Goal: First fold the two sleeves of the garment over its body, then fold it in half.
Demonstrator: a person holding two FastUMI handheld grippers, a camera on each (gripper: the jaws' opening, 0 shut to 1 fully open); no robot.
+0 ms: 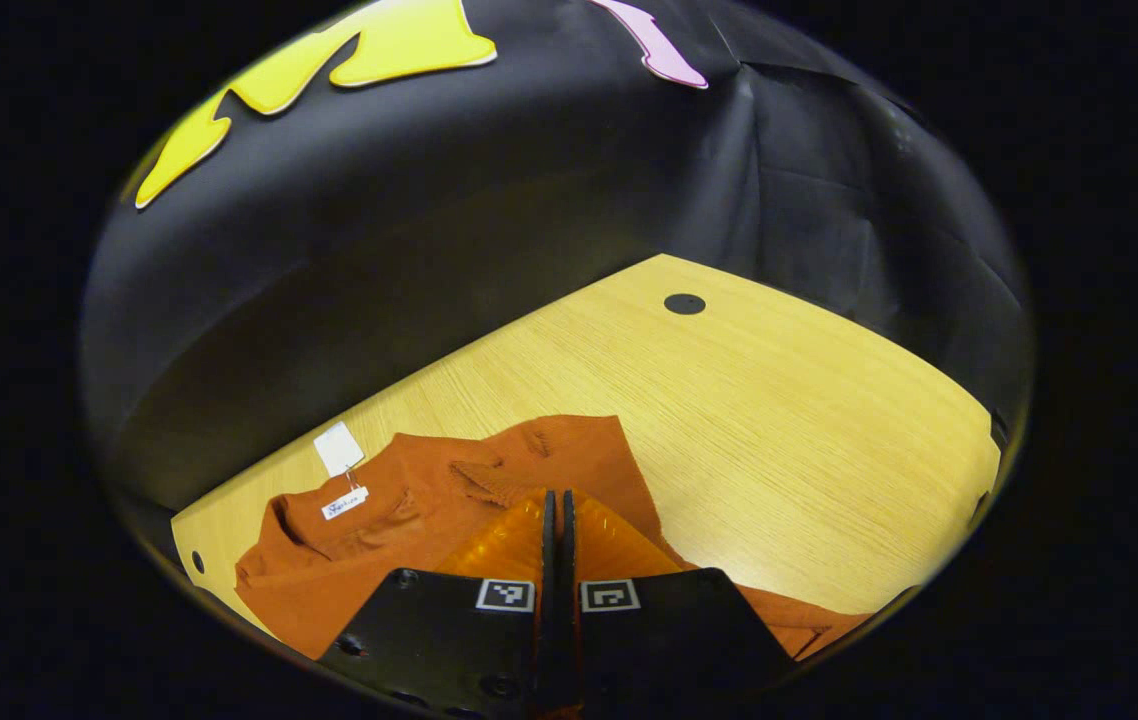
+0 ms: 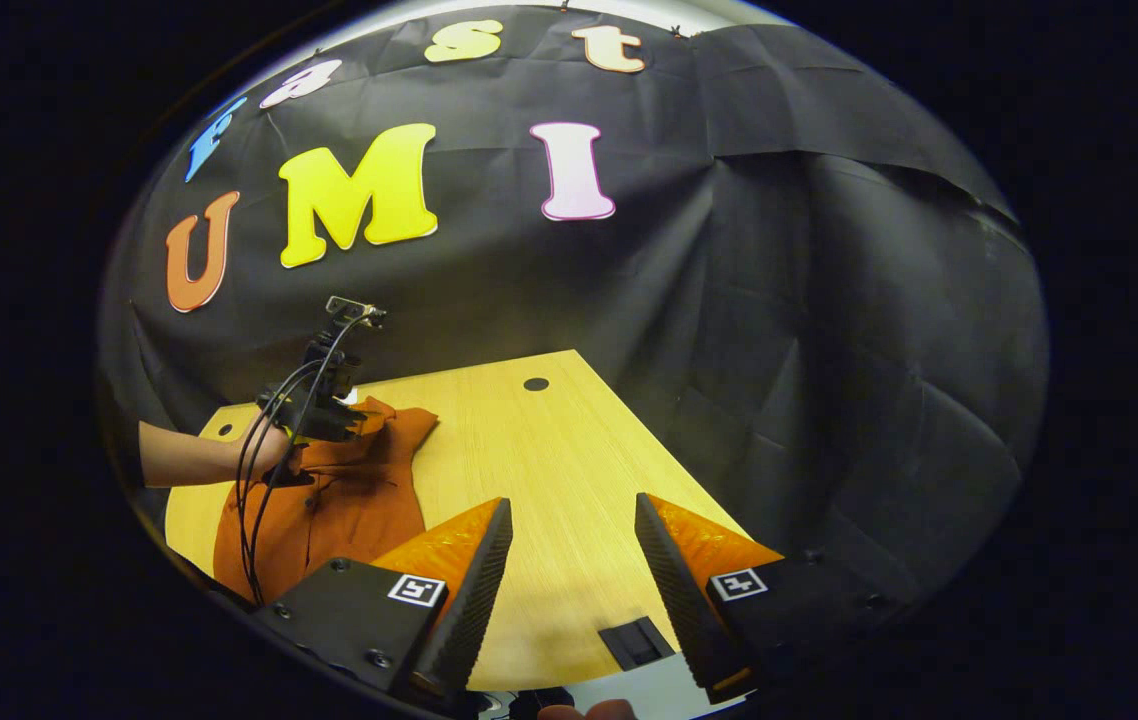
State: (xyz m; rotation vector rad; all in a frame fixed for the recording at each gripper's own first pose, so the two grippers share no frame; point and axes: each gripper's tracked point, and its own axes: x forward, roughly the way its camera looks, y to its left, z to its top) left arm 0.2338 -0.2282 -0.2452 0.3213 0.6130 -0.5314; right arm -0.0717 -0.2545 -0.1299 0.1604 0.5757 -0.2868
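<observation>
garment: rust-orange top (image 1: 369,540) lying on the wooden surface (image 1: 779,440), collar end with white tags (image 1: 339,448) toward the far-left edge in my left gripper view; crumpled, not flat.
garment axis: from my right gripper view the garment (image 2: 349,510) runs roughly near-to-far along the left side of the surface (image 2: 549,470).
left tool: my left tool (image 1: 556,520) has its fingers pressed together, no gap between them. Fabric sits right at and under the tips; I cannot tell if a fold of cloth is pinched between them.
left tool pose: seen from the right gripper view, left tool (image 2: 329,400) is over the far end of the garment, tipped down onto it, a hand (image 2: 274,455) and bare forearm coming in from the left, cables looping down.
right tool: my right tool (image 2: 569,560) spread wide, nothing between the fingers, only bare surface ahead.
key relation: garment lies off to the left of the right tool, well apart; left tool is the nearer one, right on the cloth.
stage, my guess: sleeve folding in hand, halving not yet done.
next, my guess: right tool has to swing left to reach the near part of the garment.
risk: bunched cloth may drag instead of folding.
</observation>
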